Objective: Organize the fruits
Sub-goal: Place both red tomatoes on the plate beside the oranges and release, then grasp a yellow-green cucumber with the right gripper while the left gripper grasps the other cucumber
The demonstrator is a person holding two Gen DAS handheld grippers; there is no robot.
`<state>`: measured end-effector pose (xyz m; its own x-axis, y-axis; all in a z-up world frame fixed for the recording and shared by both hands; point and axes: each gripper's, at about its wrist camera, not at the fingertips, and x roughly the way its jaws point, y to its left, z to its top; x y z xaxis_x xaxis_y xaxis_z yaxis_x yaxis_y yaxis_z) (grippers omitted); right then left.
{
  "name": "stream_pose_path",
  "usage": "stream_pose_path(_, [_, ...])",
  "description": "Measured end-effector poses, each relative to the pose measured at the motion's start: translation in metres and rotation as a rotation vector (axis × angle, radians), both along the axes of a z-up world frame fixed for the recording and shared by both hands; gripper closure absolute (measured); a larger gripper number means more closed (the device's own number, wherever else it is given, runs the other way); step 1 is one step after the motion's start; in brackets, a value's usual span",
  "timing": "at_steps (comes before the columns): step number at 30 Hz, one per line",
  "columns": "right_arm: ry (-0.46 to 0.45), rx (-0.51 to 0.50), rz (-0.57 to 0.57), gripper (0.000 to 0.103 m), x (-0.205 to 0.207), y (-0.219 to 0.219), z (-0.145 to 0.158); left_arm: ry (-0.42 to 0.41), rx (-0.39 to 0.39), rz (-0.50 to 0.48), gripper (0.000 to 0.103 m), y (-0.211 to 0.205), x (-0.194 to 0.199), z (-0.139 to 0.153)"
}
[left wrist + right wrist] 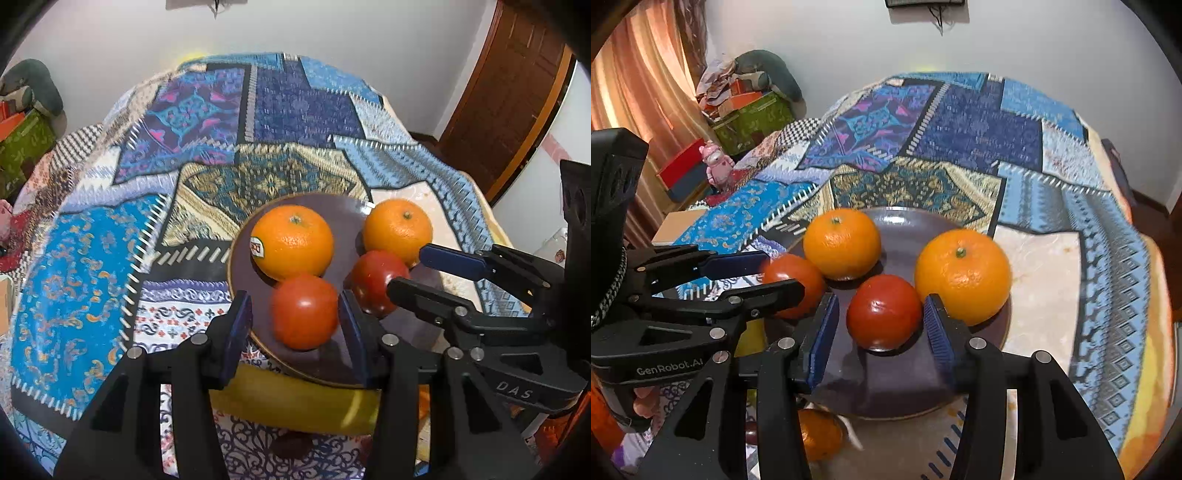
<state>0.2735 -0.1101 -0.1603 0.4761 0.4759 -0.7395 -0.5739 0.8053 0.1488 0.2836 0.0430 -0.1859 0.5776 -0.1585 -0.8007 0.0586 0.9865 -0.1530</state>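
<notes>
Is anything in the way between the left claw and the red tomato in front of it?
No, nothing visible is in the way. The tomato sits between the fingers of the left claw, on the dark plate. The orange is behind it, and the right claw is off to the side at the other tomato.

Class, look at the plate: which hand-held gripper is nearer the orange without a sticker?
Right. The right hand-held gripper straddles the tomato just beside that orange; the left hand-held gripper straddles the other tomato, farther off across the plate.
</notes>
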Motion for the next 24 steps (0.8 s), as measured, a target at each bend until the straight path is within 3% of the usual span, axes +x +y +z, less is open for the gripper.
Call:
stream_pose_path(8, [-0.076,0.03,-0.004,0.056,-0.029,-0.016,0.031,-0.088,-0.011,0.003,0.054,0.005,-0.035,0.045])
stream_pose_path(13, [-0.085,0.034,-0.004,0.054,-0.054,-0.031,0.035,-0.108,0.001,0.006,0.05,0.01,-0.062,0.059])
stream_pose_path(24, [0.042,-0.016,0.038,0.054,-0.101,-0.038,-0.01,-0.011,-0.002,0.007,0.05,0.015,-0.111,0.03])
